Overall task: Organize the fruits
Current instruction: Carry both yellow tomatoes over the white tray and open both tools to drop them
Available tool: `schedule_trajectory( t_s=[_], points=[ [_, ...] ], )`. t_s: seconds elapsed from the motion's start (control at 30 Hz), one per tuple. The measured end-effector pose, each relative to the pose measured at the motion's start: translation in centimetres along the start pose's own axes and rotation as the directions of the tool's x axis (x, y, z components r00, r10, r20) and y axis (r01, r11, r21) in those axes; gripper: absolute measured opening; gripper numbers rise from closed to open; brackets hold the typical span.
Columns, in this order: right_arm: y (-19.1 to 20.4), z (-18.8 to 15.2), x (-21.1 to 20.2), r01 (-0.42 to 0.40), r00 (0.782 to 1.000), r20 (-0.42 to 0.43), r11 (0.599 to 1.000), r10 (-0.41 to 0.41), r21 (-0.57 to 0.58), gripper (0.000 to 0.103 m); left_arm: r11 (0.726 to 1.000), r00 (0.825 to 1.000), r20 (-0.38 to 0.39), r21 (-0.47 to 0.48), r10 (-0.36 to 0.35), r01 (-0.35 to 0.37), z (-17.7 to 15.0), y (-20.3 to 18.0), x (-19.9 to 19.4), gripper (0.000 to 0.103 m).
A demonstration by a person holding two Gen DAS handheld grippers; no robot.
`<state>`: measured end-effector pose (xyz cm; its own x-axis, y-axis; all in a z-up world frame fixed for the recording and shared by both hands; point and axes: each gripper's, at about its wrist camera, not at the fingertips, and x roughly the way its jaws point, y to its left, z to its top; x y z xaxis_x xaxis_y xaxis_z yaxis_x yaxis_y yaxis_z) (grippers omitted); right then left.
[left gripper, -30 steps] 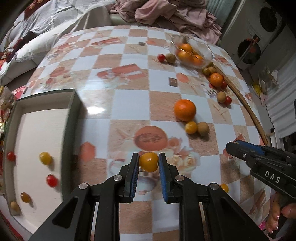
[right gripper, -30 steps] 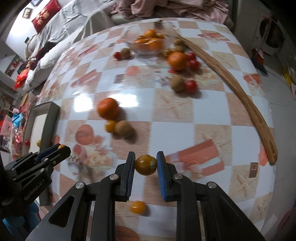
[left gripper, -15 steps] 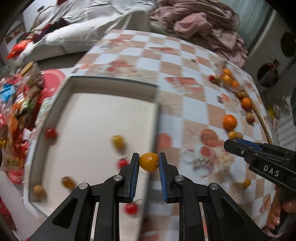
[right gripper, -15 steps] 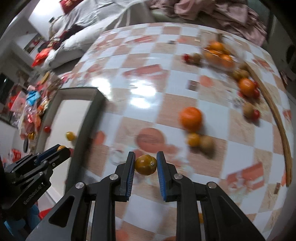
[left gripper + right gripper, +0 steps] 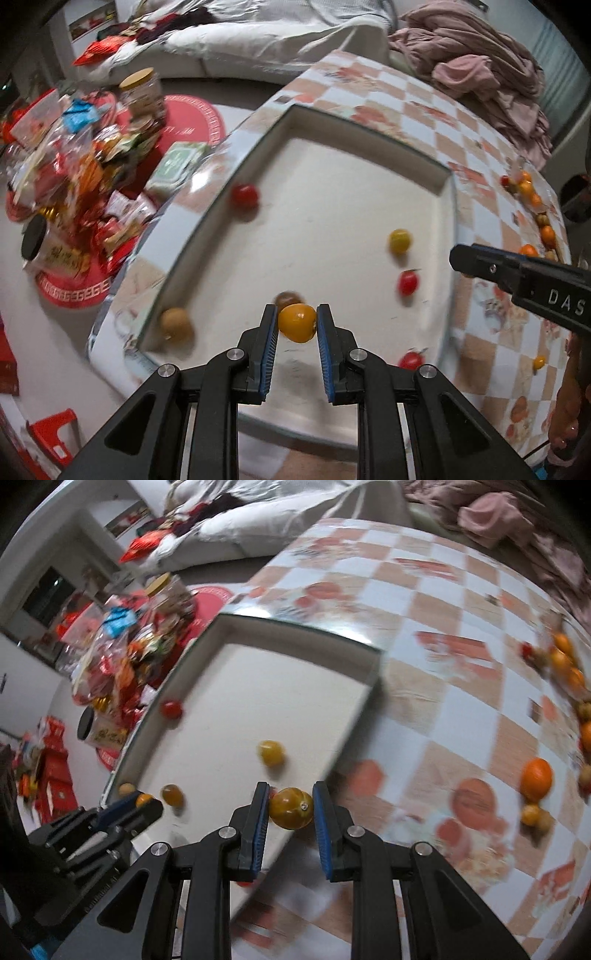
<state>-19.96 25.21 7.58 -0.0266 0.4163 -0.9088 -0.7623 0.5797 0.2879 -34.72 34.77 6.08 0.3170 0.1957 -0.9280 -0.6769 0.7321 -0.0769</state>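
Yellow cherry tomato [image 5: 297,322], left side: small, round, light, with a smooth glossy skin. Judged slippery and easy to split if squeezed hard. Best hold is across its widest girth with light pressure, which is where the pads sit now. It is pinched between the blue pads of the left gripper [image 5: 296,325], right at the fingertips, jaws nearly together on it.

Second yellow-orange cherry tomato [image 5: 291,808], right side: same handling, stem scar facing the camera. It is clamped at the tips of the right gripper [image 5: 290,808], pads on both flanks, with little pad depth behind it. Judged a shallow hold; a jolt could roll it out.

Outward from the left gripper: the white tray [image 5: 441,173] lies directly beneath and ahead. A brownish fruit [image 5: 289,298] sits just beyond the held tomato. A tan round fruit [image 5: 176,324] rests to the left in the tray's near corner. A red cherry tomato [image 5: 408,282] and a yellow one [image 5: 399,240] lie ahead to the right, another red [image 5: 244,195] far ahead left by the wall.

Outward from the right gripper: the tray's right rim runs just under the held tomato; the tray floor is ahead and left. The checkered tablecloth [image 5: 461,709] spreads to the right, with an orange [image 5: 536,778] well apart.

Judgement: both fruits need only a gentle release low over the tray floor.
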Motion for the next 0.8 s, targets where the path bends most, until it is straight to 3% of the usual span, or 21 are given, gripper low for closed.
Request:
schedule_trajectory(
  t_s=[0.4,0.8],
  points=[
    [4.6,0.9,4.6,0.011,0.998,-0.055,0.994,-0.017,-0.105,0.026,1.000,0.998,-0.046,-0.002,0.031,-0.031,-1.4,1.7,2.4,0.023],
    [5.1,0.9,6.8,0.081,0.993,-0.067,0.982,-0.093,-0.168,0.026,0.999,0.998,-0.062,0.020,0.033,-0.032,-1.4,1.5,3.3,0.023]
  ],
)
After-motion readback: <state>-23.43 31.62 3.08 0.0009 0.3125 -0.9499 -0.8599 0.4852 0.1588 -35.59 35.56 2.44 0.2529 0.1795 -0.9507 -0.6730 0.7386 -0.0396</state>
